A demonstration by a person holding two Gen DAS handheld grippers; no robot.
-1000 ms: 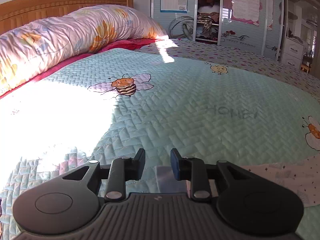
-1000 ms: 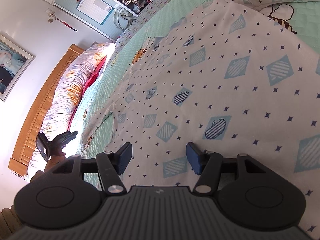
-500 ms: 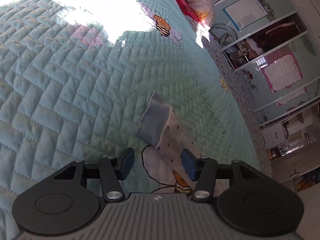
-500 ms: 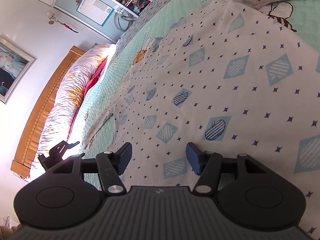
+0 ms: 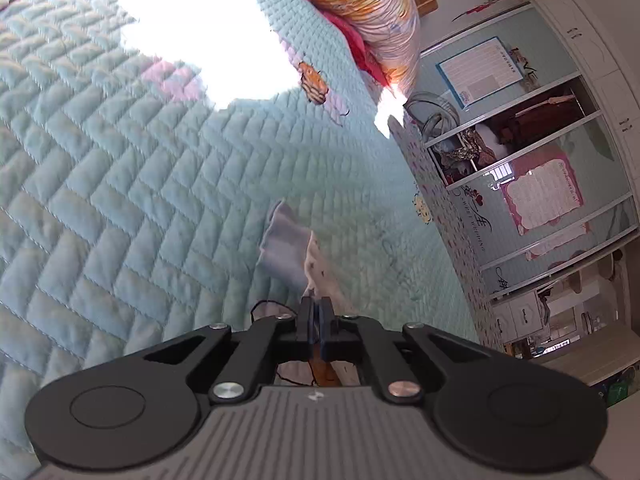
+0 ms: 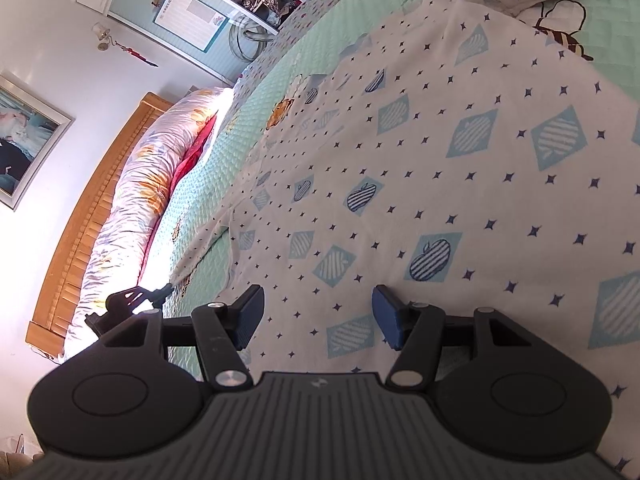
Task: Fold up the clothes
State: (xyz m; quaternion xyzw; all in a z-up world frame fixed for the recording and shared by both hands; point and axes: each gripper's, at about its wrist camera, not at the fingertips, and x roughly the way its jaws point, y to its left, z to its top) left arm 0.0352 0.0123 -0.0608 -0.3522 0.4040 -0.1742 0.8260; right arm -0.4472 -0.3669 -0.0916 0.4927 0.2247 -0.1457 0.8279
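While the garment lies spread: play-by-play below.
Garment: the patterned garment (image 6: 420,168) lies opened flat across the quilt (image 5: 132,184) on the bed, filling the right wrist view from 12 to 4 o'clock.
Left hand-held gripper (image 5: 316,320): pressed together, pinching the garment's edge near its blue cuff (image 5: 284,244), at 12 o'clock.
Right hand-held gripper (image 6: 318,316): spread wide, hovering over the cloth, holding nothing.
Progress: no fold shows; cloth flat, one edge pinched. My read, a fold-over is being set up.
Left to do: apparently every fold.
Containers: the wardrobe (image 5: 520,168) at 3 o'clock, shelves holding bundled clothes.
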